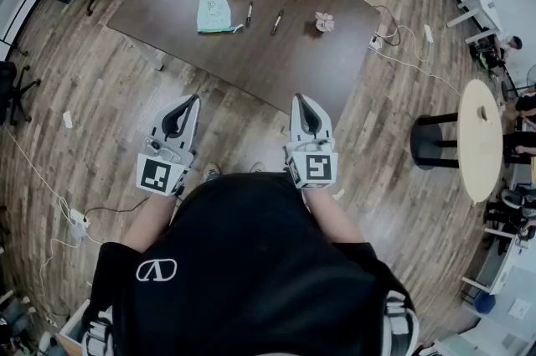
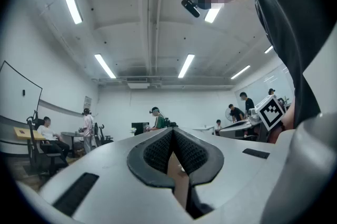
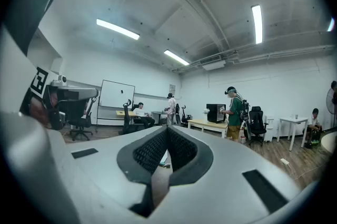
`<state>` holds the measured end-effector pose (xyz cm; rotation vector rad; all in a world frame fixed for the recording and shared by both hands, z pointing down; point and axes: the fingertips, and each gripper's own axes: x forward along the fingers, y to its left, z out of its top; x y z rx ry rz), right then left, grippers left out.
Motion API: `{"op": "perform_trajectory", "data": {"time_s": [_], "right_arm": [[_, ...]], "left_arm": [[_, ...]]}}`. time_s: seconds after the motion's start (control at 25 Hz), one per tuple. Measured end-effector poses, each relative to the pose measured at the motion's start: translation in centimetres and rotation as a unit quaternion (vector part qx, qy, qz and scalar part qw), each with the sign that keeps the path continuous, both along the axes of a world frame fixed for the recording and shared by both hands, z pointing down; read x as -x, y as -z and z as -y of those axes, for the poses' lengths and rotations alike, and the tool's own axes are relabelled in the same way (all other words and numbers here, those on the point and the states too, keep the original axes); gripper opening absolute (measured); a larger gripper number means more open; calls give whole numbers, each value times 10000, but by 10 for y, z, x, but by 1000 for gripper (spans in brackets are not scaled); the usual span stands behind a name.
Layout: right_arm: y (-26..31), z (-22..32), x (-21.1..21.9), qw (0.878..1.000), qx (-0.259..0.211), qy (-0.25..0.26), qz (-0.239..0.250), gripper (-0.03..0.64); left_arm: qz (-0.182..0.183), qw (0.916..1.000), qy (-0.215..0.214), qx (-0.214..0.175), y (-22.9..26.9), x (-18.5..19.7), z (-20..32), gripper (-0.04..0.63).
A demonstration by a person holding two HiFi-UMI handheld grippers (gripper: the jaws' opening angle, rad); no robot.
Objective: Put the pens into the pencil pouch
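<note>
Where plank floor [image 1: 109, 95] spreads, pens [image 1: 249, 13] dot the table [image 1: 285, 61].

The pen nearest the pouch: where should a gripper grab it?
Probably its middle, from straight above. The pen lies flat on the table, pointing away from you, so jaws should close across its thin barrel. The pouch sits close on its left.

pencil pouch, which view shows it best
The head view. It shows the whole pencil pouch lying on the dark table, with two pens beside it. Both gripper views look level across the room over shut jaws. Only a sliver of tabletop shows in the gap, and the pouch cannot be made out there.
</note>
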<state>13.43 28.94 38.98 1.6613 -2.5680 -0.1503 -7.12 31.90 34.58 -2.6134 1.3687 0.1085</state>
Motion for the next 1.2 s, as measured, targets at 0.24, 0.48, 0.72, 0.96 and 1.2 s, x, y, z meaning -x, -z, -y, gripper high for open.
{"op": "perform_trajectory", "data": {"time_s": [0.24,0.48,0.72,0.96,1.2], "right_arm": [[0,1,-5,10000,30,-7,6,-2],[0,-1,-10,9998,66,29,188,-2],[4,-2,-16,9997,-34,53,244,0],[8,1,-28,9994,-163,101,298,0],[2,16,-41,9986,-148,292,407,-2]], "left_arm": [[-26,10000,15,2,-1,-4,1,3],[-47,10000,-10,20,-3,-8,0,2],[-36,10000,19,-13,-3,-12,1,3],[-28,9999,117,1,-3,-22,4,3],[-1,9994,334,23,-4,-37,13,2]]}}
